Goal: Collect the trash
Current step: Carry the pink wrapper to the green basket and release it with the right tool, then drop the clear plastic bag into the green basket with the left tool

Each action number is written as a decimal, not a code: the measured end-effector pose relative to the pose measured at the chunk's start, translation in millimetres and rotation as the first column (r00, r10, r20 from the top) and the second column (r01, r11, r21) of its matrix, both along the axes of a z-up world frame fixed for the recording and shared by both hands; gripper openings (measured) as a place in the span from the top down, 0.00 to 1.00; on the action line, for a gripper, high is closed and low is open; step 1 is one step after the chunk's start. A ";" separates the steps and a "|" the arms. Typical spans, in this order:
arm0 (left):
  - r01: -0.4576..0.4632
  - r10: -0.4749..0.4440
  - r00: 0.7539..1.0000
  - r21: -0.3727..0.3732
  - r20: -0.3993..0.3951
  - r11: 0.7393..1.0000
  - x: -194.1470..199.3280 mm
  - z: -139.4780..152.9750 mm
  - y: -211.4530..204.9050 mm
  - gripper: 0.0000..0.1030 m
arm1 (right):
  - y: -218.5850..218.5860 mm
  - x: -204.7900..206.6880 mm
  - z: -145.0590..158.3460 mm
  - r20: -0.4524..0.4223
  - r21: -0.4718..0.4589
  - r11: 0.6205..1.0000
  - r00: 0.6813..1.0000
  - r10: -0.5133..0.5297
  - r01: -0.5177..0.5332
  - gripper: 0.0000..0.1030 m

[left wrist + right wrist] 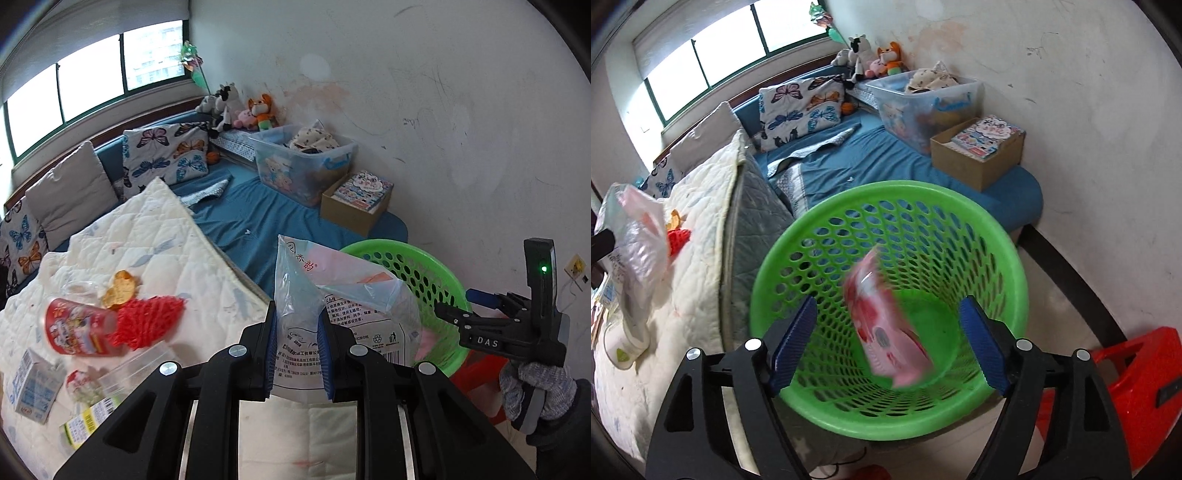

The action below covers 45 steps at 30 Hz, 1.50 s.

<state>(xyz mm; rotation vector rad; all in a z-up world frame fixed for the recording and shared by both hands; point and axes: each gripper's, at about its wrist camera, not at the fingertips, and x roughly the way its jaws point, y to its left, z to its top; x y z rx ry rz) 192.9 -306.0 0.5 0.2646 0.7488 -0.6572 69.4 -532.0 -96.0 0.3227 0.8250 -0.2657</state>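
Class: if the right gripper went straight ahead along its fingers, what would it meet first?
Probably the pink packet, blurred between the open right gripper fingers, inside the green basket; depth is unclear.

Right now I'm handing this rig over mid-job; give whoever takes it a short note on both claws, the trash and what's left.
Left claw: shut on the clear plastic bag, held up beside the green basket.
Right claw: open over the basket; the blurred pink wrapper is free of its pads, inside the basket.
Done: the pink wrapper is binned.
Left: drop the plastic bag into the basket, then clear the white quilt: red cup, orange snack piece, small carton, and blurred packaging near the frame's bottom edge. The red fuzzy item may not be trash; check first.
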 end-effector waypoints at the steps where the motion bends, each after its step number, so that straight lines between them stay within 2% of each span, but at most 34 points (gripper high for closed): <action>1: 0.004 -0.004 1.000 0.005 -0.001 1.000 0.6 -1.3 -5.2 0.81 | -1.4 -2.6 -0.6 0.000 0.000 1.000 1.000 -0.003 0.003 0.23; 10: 0.069 -0.067 0.997 0.047 -0.034 0.997 7.1 -19.1 -60.0 0.80 | -4.2 -29.8 2.3 0.023 0.007 1.000 1.000 -0.021 0.021 0.21; 14: 0.090 -0.087 0.994 0.051 -0.064 0.995 9.4 -26.0 -76.6 0.78 | -3.5 -40.5 5.0 0.038 0.015 1.000 0.999 -0.027 0.026 0.21; 19: 0.115 -0.112 0.992 0.046 -0.063 0.992 5.1 -28.2 -90.9 0.73 | -3.2 -49.8 11.0 0.052 0.021 0.999 0.998 -0.034 0.033 0.21; 20: 0.121 -0.118 0.991 0.038 -0.068 0.992 3.4 -28.1 -91.7 0.64 | -2.6 -51.3 12.2 0.054 0.018 0.999 0.998 -0.035 0.034 0.21; 21: 0.120 -0.117 0.991 0.032 -0.069 0.992 2.1 -28.2 -91.3 0.47 | -2.5 -52.3 13.0 0.056 0.015 0.999 0.998 -0.037 0.036 0.21; 22: 0.119 -0.118 0.991 0.020 -0.065 0.993 -0.1 -27.5 -89.9 0.42 | -2.1 -53.5 14.0 0.058 0.014 0.999 0.998 -0.039 0.038 0.21; 39: 0.120 -0.124 0.989 -0.059 -0.077 0.991 -15.3 -20.4 -58.6 0.42 | 10.4 -64.8 21.0 0.072 0.001 0.999 0.997 -0.040 0.040 0.21; 45: 0.101 -0.108 0.989 -0.069 -0.100 0.992 -8.7 -22.1 -63.4 0.42 | 14.7 -69.1 30.0 0.087 -0.012 0.999 0.995 -0.039 0.040 0.21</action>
